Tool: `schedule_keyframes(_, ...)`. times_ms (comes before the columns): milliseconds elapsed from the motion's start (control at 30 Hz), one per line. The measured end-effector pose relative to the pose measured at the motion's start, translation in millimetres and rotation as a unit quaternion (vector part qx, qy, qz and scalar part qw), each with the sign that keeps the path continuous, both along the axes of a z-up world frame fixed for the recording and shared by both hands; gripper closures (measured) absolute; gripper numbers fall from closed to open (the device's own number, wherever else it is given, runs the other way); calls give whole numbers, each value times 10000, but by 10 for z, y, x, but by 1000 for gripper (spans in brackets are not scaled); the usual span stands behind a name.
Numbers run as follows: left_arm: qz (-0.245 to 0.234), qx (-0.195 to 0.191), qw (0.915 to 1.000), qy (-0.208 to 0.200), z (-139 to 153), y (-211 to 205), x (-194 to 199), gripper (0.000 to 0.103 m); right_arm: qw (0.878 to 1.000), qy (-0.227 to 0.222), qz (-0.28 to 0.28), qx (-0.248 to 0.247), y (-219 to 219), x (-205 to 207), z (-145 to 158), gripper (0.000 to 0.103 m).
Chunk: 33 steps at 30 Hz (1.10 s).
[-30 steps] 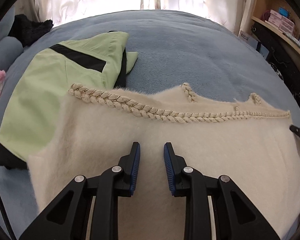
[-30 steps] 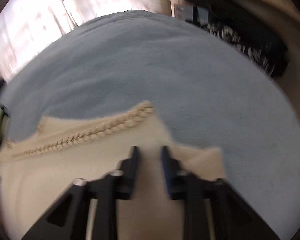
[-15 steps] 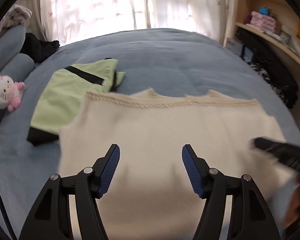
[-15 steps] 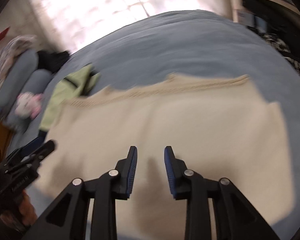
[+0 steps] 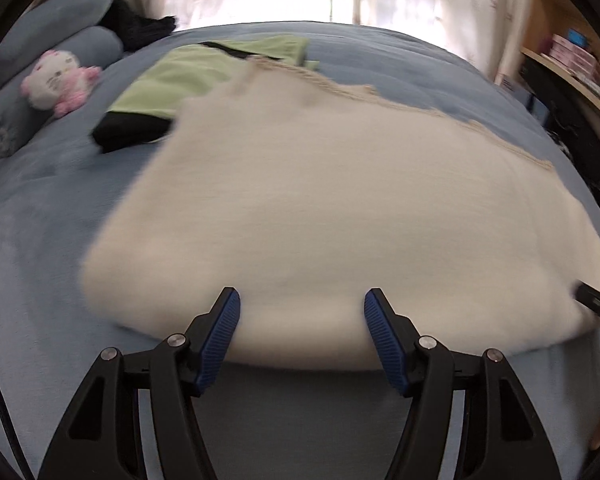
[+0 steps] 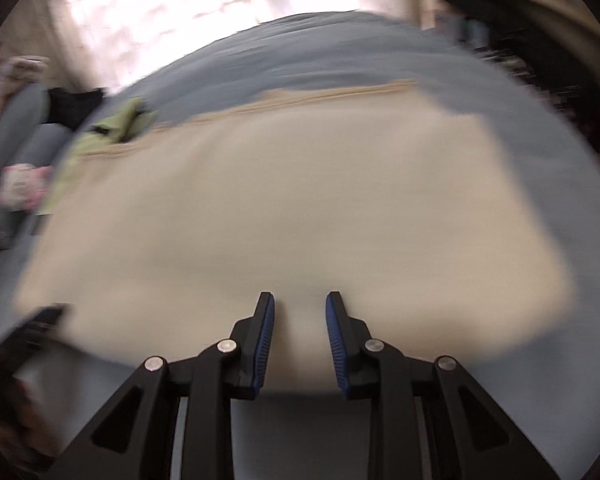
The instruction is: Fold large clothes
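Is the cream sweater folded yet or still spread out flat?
Folded, apparently: the cream sweater lies as a compact rectangle with a thick rounded near edge, braided trim along its far edge. Blur hides layer detail.

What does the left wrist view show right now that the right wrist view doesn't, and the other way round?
Only the left wrist view shows the left gripper with its jaws wide apart, and the black end of the green garment clearly. Only the right wrist view shows the right gripper, jaws narrowly apart with nothing between them, plus the sweater's right edge. Both show the cream sweater lying on the blue bedspread and the pink plush toy, though the right view is blurred.
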<state>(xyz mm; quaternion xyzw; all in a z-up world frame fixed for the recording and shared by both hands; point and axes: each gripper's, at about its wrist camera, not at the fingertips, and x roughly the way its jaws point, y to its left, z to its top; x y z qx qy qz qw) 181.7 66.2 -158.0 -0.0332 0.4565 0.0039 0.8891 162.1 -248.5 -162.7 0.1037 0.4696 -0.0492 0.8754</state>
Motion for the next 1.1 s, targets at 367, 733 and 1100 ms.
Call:
schedule_keyframes(367, 193, 190, 9995, -151, -85, 117, -86, 40, 9964, -18, -816, -211, -500, -265, -92, 76)
schedule_keyframes(733, 184, -5, 9995, -250, -120, 141, -100, 39, 9943, 76, -881, -600, -391, -240, -139, 75)
schedule_keyframes(1100, 255, -571, 9980, 6, 73, 185, -323, 39, 9936, 236, -1097, 158, -297, -464, 69, 75)
